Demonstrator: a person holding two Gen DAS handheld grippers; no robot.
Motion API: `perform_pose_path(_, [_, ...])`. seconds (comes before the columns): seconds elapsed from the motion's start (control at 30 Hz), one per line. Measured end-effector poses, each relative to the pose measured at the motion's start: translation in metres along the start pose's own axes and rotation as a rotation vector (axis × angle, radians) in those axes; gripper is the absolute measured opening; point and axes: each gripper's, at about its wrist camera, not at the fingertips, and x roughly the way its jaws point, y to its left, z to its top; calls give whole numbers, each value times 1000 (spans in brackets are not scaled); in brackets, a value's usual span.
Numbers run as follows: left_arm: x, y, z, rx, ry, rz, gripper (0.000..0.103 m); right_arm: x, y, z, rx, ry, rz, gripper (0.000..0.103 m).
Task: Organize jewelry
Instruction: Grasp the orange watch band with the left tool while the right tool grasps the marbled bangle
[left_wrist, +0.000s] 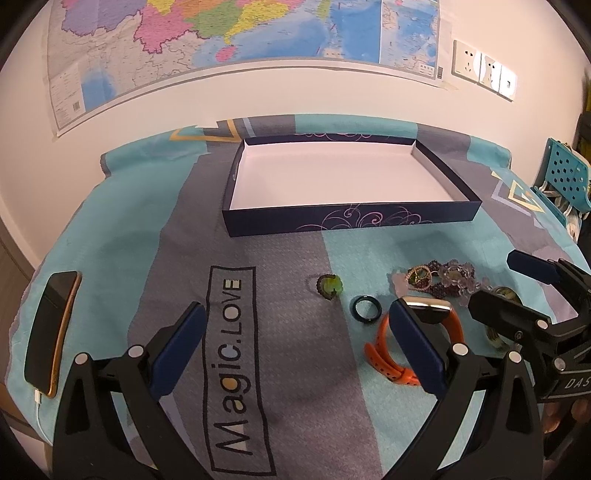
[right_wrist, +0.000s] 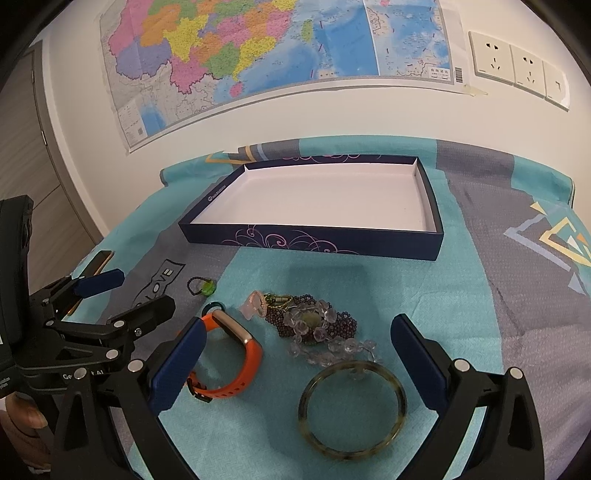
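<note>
An empty dark blue box (left_wrist: 332, 221) with a white floor stands at the back of the table; it also shows in the right wrist view (right_wrist: 314, 242). In front of it lie an orange watch (right_wrist: 236, 350), a dark ring (left_wrist: 365, 309), a small green-bead ring (left_wrist: 330, 285), a pile of purple and clear bead bracelets (right_wrist: 317, 325) and an olive bangle (right_wrist: 352, 410). My left gripper (left_wrist: 299, 325) is open and empty, left of the watch (left_wrist: 443, 325). My right gripper (right_wrist: 295, 343) is open and empty, above the bangle and beads.
A phone (left_wrist: 51, 332) on a charging cable lies at the table's left edge. A teal and grey cloth (left_wrist: 236, 332) printed "Magic.LOVE" covers the table. A map and wall sockets (right_wrist: 517, 66) hang behind. A teal chair (left_wrist: 565, 173) stands at the right.
</note>
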Motion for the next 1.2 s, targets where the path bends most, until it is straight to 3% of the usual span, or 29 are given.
perform_pose_path(0.4, [5, -11, -7, 47, 27, -49, 97, -3, -6, -3, 12, 10, -3, 97])
perform_pose_path(0.6, [15, -16, -8, 60, 65, -114, 95, -6, -22, -9, 31, 29, -22, 97])
perform_pose_path(0.67, [18, -19, -9, 71, 80, -131, 81, -7, -28, -12, 41, 38, -24, 97])
perform_pose_path(0.83, [25, -27, -10, 96, 102, -191, 65, -9, -42, -20, 53, 74, -29, 90])
perform_pose_path(0.9, [26, -30, -9, 105, 107, -211, 53, -10, -47, -22, 60, 82, -30, 89])
perform_pose_path(1.13, [26, -34, -12, 107, 130, -260, 23, -10, -48, -28, 19, 107, -37, 64])
perform_pose_path(1.2, [24, -36, -13, 112, 133, -272, 18, -10, -47, -28, 4, 109, -33, 55])
